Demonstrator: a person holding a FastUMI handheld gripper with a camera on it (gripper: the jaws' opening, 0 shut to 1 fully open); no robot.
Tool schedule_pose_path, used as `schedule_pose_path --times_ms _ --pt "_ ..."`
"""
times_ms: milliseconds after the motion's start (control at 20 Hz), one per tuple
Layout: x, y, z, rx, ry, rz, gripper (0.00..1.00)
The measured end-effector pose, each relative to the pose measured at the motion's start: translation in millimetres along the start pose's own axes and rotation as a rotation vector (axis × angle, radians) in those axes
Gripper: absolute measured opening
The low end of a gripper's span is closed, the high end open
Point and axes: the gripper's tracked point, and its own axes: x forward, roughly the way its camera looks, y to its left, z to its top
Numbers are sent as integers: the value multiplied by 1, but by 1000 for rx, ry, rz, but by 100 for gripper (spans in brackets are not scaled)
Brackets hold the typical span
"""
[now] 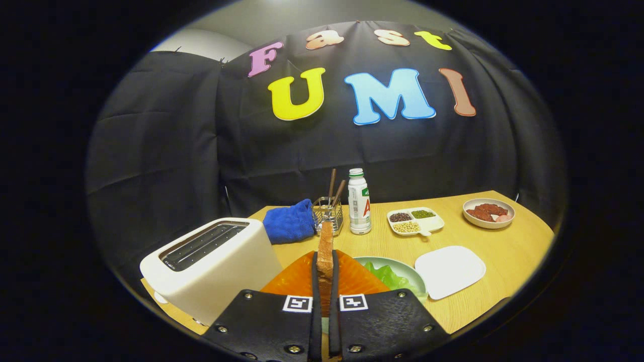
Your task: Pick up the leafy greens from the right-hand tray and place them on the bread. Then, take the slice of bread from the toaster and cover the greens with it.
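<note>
Pale wood tabletop (503,251) under bright light, black cloth wall close behind and wrapping the left side, a strip of grey room wall above. Hand-held gripper (325,281) clamped on a slice of bread (325,251), both fingers pressing its faces, slice standing on edge and rising well ahead of the fingertips. White toaster (211,266) just left of the fingers, near the tabletop's front-left edge, slots dark. Orange tray (297,279) beneath the slice. Right of it, touching, a pale green plate (410,274) carrying the leafy greens (385,275). Bare white square plate (449,270) just beyond. Back row along the cloth: blue cloth (289,221), wire holder with sticks (328,211), white bottle (359,203), divided dish of beans (415,221), bowl of red food (488,212). Open wood at front right, running to the rounded edge.
</note>
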Motion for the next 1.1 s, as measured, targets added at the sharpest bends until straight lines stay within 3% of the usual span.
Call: schedule_pose_path --times_ms 500,700,1000,1100 --pt "15 -35 -27 45 58 -20 6" --pt "15 -56 -39 32 81 -45 16" --pt "19 -84 -52 20 122 -89 21" --pt "20 -91 -56 2 131 -101 32"
